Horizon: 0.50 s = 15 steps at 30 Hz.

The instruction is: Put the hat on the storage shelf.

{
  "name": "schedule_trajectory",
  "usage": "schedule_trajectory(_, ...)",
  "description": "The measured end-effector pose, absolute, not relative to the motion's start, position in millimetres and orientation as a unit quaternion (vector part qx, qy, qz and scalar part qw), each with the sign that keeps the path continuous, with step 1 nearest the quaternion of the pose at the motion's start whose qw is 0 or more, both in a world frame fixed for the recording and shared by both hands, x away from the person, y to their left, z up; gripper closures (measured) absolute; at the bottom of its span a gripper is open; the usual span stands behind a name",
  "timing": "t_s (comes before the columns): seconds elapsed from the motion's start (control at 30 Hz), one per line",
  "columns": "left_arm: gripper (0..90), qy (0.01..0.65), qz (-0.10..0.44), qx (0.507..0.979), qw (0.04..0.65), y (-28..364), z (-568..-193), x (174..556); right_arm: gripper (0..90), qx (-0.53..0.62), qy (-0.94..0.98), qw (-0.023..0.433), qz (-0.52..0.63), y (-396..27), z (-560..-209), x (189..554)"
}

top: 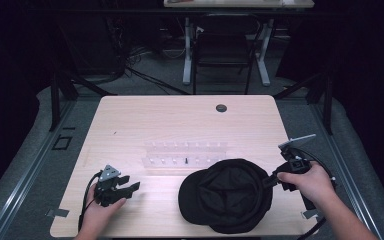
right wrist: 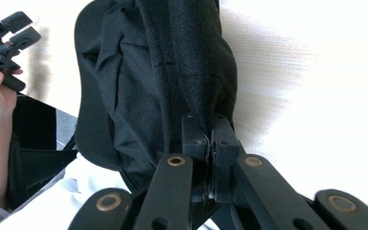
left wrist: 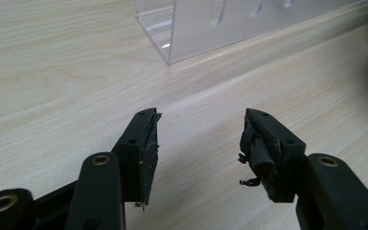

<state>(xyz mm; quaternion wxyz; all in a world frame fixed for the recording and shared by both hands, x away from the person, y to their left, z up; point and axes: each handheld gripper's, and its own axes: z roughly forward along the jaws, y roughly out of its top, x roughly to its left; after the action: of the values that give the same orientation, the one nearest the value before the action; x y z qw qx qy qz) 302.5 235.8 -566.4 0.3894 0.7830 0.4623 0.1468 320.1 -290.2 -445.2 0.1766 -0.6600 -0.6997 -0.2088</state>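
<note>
Black cap (top: pixel 226 195) lies upside down, crumpled.

Dark room — grey floor (top: pixel 20 165), chair (top: pixel 224 50)

A cap (top: pixel 226 195) lies on the table (top: pixel 180 120), near the edge at about 5 o'clock. A clear rack (top: pixel 185 154) sits in the middle, just behind the cap. The left gripper (top: pixel 130 186) is at 7 o'clock. The right gripper (top: pixel 268 181) touches the cap's 3 o'clock side.
</note>
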Motion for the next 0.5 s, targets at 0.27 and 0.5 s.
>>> schedule_trajectory(0.27,47.0,0.461,0.149,0.782,0.392,235,-567,303,87.9,-0.659,-0.691,0.191,-0.228,-293,-432,319)
schedule_trajectory(0.5,47.0,0.462,0.149,0.781,0.393,235,-567,303,87.9,-0.654,-0.691,0.195,-0.239,-293,-418,318)
